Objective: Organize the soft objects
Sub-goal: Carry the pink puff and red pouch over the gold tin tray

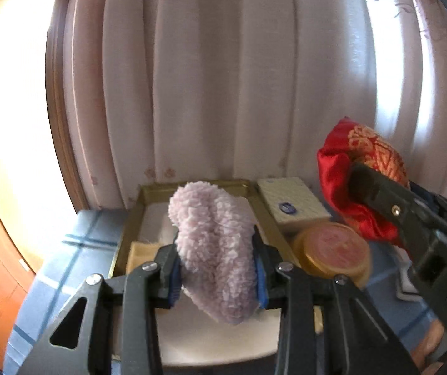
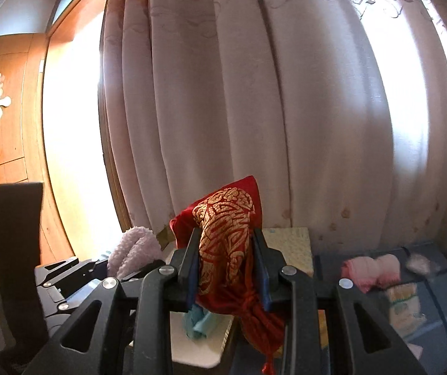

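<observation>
Jaws: left gripper (image 1: 216, 261) clamps the fleece (image 1: 214, 250); right gripper (image 2: 228, 268) clamps the pouch (image 2: 226, 243). Keep both grips firm; lower each over the tray (image 1: 129, 218) before releasing.

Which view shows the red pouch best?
The right wrist view: the red pouch sits centred, clamped in the right gripper, gold print and tassel visible. The left wrist view shows it at the right edge, partly hidden by that gripper.

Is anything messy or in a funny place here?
A few soft things lie scattered loose on the blue cloth at the right: two pink fluffy pieces, a grey fuzzy bit and a pale printed cloth. Nothing looks spilled or broken.
</observation>
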The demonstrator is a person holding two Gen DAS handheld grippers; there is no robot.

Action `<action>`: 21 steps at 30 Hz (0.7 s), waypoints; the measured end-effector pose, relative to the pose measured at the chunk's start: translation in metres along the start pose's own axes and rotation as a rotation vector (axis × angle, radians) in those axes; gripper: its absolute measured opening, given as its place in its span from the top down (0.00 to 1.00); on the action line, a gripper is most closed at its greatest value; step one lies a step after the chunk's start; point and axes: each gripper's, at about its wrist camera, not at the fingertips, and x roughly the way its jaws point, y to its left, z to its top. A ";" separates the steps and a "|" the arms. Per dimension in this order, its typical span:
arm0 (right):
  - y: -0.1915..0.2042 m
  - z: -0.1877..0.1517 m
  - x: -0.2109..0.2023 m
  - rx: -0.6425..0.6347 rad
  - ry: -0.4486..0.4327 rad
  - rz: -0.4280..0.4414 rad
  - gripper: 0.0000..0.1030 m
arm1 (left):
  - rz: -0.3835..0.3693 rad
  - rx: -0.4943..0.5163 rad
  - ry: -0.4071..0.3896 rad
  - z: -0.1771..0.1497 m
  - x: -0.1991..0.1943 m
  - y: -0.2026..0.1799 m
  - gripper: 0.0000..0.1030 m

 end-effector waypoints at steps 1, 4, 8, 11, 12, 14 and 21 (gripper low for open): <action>0.001 0.000 0.004 0.001 -0.001 -0.005 0.68 | 0.017 0.006 0.000 0.002 0.005 0.002 0.66; 0.003 -0.005 0.023 0.008 0.009 -0.027 0.68 | 0.053 0.009 0.010 0.006 0.019 0.008 0.66; 0.003 -0.010 0.048 0.017 0.039 -0.057 0.68 | 0.119 0.005 0.029 0.008 0.034 0.016 0.66; 0.008 -0.008 0.068 0.026 0.051 -0.080 0.68 | 0.133 -0.013 0.034 0.009 0.043 0.024 0.66; 0.008 -0.010 0.076 0.018 0.050 -0.098 0.68 | 0.132 -0.017 0.033 0.008 0.044 0.025 0.66; 0.010 -0.012 0.084 0.007 0.058 -0.114 0.68 | 0.142 -0.015 0.027 0.007 0.047 0.028 0.66; 0.005 -0.015 0.096 0.011 0.086 -0.108 0.68 | 0.152 -0.028 0.056 -0.001 0.059 0.032 0.66</action>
